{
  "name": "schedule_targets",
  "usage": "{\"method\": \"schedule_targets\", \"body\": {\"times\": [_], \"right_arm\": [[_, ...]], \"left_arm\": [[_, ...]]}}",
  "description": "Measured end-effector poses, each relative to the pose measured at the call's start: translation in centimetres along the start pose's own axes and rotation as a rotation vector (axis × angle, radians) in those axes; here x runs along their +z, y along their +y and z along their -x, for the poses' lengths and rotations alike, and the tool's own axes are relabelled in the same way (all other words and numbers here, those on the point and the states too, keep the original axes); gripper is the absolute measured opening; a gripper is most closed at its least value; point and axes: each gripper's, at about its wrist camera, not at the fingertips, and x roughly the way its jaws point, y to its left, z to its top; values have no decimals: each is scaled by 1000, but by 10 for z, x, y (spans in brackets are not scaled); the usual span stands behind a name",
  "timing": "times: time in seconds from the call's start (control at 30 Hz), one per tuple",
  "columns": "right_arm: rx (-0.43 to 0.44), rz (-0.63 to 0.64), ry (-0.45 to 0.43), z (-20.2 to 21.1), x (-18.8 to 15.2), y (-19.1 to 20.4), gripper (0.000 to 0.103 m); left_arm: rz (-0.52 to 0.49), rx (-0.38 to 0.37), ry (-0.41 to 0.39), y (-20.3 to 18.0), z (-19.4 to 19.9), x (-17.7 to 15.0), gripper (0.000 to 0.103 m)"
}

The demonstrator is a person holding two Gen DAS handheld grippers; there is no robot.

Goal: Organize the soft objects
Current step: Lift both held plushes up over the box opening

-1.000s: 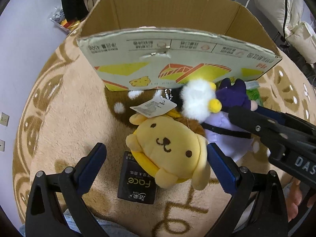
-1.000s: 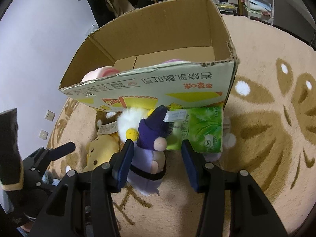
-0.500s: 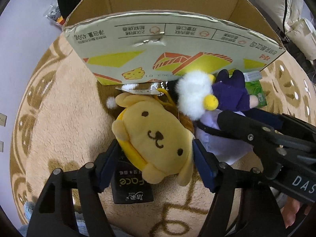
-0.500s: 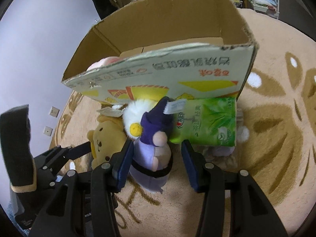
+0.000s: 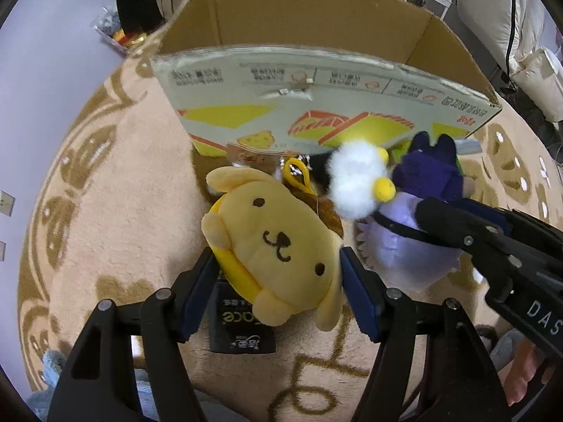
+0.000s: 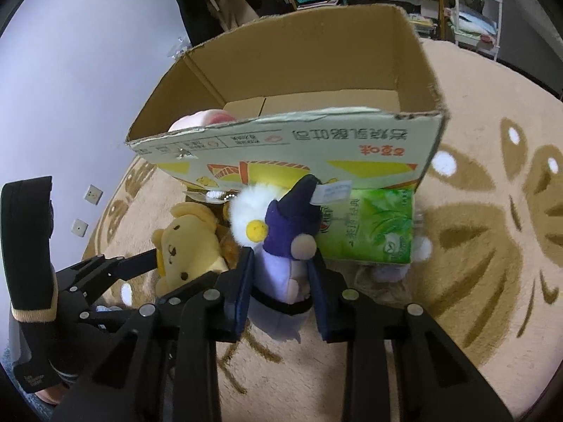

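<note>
Spread beneath an open printed cardboard box (image 6: pixel 292 161), a beige patterned plush rug (image 5: pixel 116 232) bears a yellow dog plush (image 5: pixel 278 246) clamped in the closing left gripper (image 5: pixel 278 281), while a purple-hatted lavender doll (image 6: pixel 285 256) is squeezed by the closing right gripper (image 6: pixel 281 281).

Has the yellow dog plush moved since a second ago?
Yes. The yellow dog plush now sits between the left gripper's closing fingers, nearer the cardboard box, covering more of the black packet.

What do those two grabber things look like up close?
Both are black frames with silver bolts. The left gripper and right gripper have flat dark-blue fingers. White letters "DAS" mark the right one. A black sleeve with a tan cuff shows beside them.
</note>
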Motion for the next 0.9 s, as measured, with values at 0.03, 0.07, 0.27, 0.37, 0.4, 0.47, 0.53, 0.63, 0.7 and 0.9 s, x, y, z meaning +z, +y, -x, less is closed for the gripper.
{"method": "schedule_targets", "body": {"times": [0.03,0.07,0.27,0.37,0.4,0.47,0.53,0.63,0.7,0.9], "right_arm": [[-2,-2,-5,2,0,-1,32],[-10,-2,-14,5,-1,-1,32],[-48,24,-82,30,-3,-3,32],[-58,41,-149,52,-4,-2,32],[-59,46,-174,59,-4,-2,32],[-70,53,-216,73,-5,-1,32],[-88,62,-262,85,-5,2,32],[-93,73,-318,101,-2,4,32],[-91,81,-358,111,1,9,32],[-79,127,-448,132,19,21,32]], "left_arm": [[-1,2,-11,-1,4,-1,68],[1,-1,-21,-1,7,-1,68],[8,37,-147,-1,44,-12,68],[22,59,-239,-1,70,-16,68],[24,67,-267,-2,77,-12,68],[27,85,-335,-2,94,-14,68],[35,97,-387,-1,107,-12,68],[46,122,-468,3,125,-12,68],[39,135,-510,5,133,-10,68],[23,141,-636,10,161,8,68]]}}
